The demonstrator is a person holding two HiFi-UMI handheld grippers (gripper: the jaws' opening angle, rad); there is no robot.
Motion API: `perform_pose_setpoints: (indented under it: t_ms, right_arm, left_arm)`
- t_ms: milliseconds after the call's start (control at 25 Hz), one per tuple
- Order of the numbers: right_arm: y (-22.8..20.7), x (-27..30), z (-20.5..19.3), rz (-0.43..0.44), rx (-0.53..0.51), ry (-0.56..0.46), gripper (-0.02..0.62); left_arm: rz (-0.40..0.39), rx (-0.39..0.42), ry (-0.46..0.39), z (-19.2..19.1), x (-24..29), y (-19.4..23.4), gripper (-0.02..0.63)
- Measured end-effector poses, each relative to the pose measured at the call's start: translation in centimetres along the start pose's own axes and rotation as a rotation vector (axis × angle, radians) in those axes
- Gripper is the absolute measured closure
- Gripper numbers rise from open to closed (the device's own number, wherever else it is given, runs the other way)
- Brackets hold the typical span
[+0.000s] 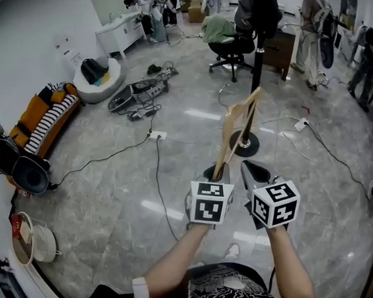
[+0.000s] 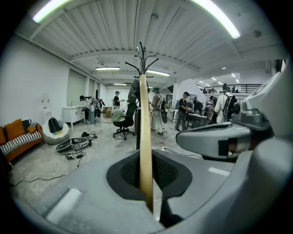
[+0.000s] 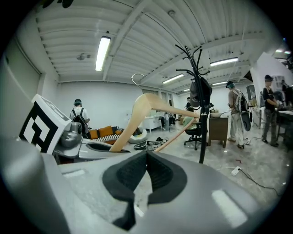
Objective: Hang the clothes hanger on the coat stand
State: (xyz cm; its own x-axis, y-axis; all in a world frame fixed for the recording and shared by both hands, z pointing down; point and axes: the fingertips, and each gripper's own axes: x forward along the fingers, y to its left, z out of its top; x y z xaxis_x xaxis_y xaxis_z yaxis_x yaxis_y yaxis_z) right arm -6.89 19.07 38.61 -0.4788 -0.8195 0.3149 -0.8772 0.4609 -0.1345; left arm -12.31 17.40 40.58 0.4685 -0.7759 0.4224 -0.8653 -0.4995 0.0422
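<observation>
A light wooden clothes hanger (image 1: 239, 126) slants up and away from my left gripper (image 1: 216, 172), which is shut on its lower end. In the left gripper view the hanger (image 2: 145, 137) shows edge-on, pinched between the dark pads. The black coat stand (image 1: 256, 59) rises just beyond the hanger, its round base (image 1: 246, 145) on the floor. Its hooks (image 2: 143, 57) show behind the hanger's top. My right gripper (image 1: 256, 170) is beside the left one, shut and holding nothing. From the right gripper view the hanger (image 3: 146, 105) is at left of the stand's pole (image 3: 202, 132).
Cables and a power strip (image 1: 157, 135) trail over the grey floor. An office chair (image 1: 231, 48) and a desk stand behind the coat stand, with people further back. An open case (image 1: 136, 95), a white beanbag seat (image 1: 97, 78) and an orange sofa (image 1: 43, 119) line the left.
</observation>
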Motion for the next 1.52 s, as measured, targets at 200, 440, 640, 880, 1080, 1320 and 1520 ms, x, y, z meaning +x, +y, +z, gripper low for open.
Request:
perform_pose_setpoints:
  t_ms: [200,440,640,880,1080,1320,1520]
  right_arm:
    - [-4.0,-0.1,0.6,0.028,-0.002,-0.002,0.595]
    - [-6.9,0.4,1.5,0.063,-0.012,-0.004,0.595]
    - [-8.7,0.5,2.2,0.077,-0.021,-0.010,0.595]
    - [-11.0,1.2,2.5,0.082,-0.018,-0.014,0.595]
    - [-11.8,2.7,2.5,0.080,-0.017,-0.001,0.595]
    - [-13.1,5.6,2.6,0.070,-0.012,0.019,0.595]
    - [-13.9,9.2,3.5,0.061,-0.003,0.023,0.595]
  left_arm:
    - [0.026,-0.016,0.010,1.1,2.8,-1.9,0.588]
    - [0.058,-0.008,0.014,2.5,5.4,-3.2,0.588]
    - [0.073,-0.007,0.016,3.3,6.8,-3.9,0.587]
    - [0.078,-0.007,0.020,3.8,8.9,-4.4,0.587]
    - [0.076,-0.017,0.028,3.8,10.4,-3.6,0.588]
    - [0.070,-0.031,0.039,3.8,12.9,-1.6,0.587]
    - [0.060,-0.031,0.045,4.6,15.4,1.1,0.587]
